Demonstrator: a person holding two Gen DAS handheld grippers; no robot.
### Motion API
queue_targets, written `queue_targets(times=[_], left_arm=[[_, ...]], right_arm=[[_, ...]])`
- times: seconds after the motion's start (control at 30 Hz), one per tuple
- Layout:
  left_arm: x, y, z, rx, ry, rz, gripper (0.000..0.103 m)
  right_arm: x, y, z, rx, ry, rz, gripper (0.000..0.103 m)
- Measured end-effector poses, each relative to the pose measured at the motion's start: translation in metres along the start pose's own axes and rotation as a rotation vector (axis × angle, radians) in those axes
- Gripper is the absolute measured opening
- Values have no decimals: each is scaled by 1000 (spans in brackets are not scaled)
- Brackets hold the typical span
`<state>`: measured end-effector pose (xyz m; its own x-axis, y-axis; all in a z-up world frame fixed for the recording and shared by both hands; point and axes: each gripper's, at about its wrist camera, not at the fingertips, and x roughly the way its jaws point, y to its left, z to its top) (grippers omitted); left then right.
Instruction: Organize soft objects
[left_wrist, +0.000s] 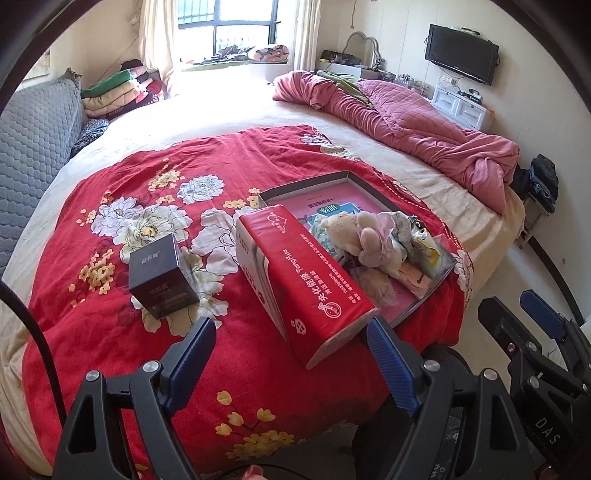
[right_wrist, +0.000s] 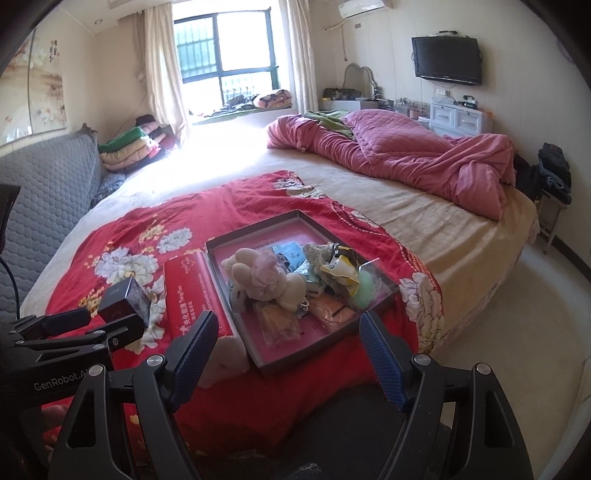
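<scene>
Left gripper (left_wrist: 291, 354) spread wide, empty; red tissue pack (left_wrist: 303, 277) at 12 o'clock. Right gripper (right_wrist: 288, 347) spread, empty, plush toy (right_wrist: 266, 277) in shallow tray (right_wrist: 236, 295) at 12 o'clock.

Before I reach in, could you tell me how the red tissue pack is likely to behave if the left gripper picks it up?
The red tissue pack looks soft-wrapped, so it would probably dent under the fingers rather than resist. It seems light for its bulk. It leans on the tray edge, so lifting one end may let it sag or slide off.
</scene>
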<state>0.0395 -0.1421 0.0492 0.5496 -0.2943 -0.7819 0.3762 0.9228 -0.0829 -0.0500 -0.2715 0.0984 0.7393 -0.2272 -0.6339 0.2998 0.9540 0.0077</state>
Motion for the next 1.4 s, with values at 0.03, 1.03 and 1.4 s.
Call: queue_targets(times=[0.03, 1.03, 1.4], left_arm=[[0, -1, -3, 6, 1, 1, 83], [20, -5, -23, 11, 54, 24, 83], [20, -6, -24, 15, 51, 23, 83]], right_arm=[[0, 0, -2, -4, 0, 3, 80], [17, -4, -25, -10, 69, -18, 80], [17, -2, -26, -15, 72, -20, 80]])
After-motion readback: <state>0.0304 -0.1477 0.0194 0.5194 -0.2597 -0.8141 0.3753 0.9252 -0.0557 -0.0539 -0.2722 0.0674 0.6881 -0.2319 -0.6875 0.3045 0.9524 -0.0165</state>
